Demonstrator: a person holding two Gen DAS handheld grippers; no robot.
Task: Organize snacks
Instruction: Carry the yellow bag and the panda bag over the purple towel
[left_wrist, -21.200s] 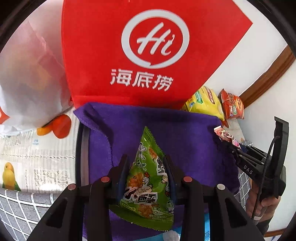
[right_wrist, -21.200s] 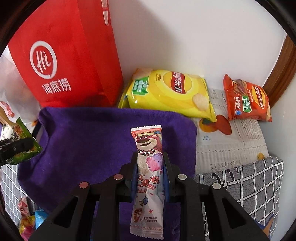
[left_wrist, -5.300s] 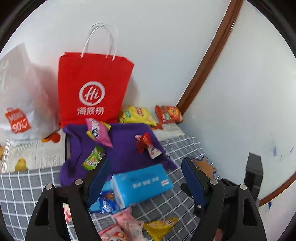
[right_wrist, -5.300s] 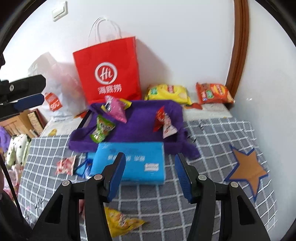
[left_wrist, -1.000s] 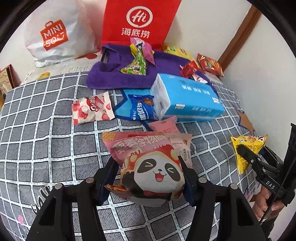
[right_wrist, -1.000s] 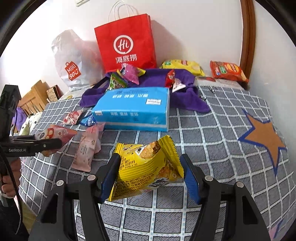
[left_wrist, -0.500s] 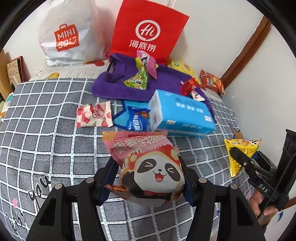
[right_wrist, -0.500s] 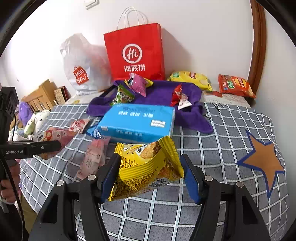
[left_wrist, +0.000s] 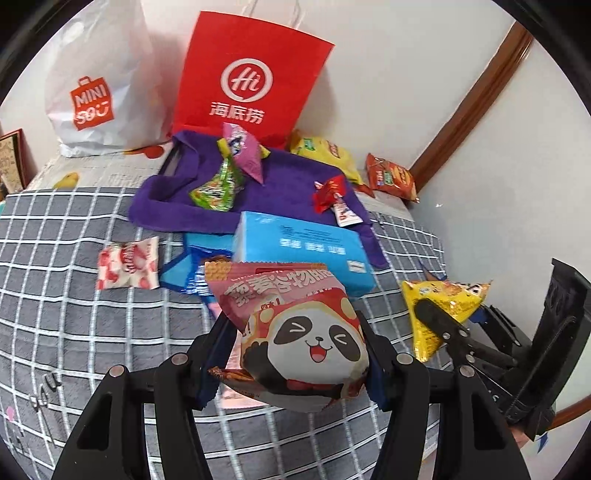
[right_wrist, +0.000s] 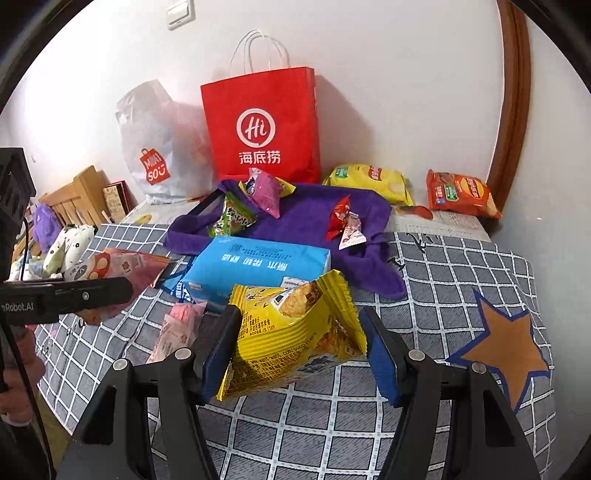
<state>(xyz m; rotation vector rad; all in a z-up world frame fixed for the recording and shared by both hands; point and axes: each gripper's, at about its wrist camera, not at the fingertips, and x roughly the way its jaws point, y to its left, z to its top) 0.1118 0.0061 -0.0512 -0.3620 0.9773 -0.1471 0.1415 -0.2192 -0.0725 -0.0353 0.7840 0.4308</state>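
The left gripper (left_wrist: 295, 354) clamps a puffy pink panda-faced snack bag (left_wrist: 295, 332), long axis pointing away towards the purple towel (left_wrist: 288, 192). The right gripper (right_wrist: 295, 347) pinches a crinkly yellow snack packet (right_wrist: 295, 332), tilted, above the grey checked surface (right_wrist: 443, 288) by the white wall (right_wrist: 406, 74).

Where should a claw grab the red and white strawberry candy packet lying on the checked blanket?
Pinch the flat red-and-white strawberry candy packet across its two long sides, coming from above. It lies flat on the grey checked blanket, apart from the blue snack bag beside it.
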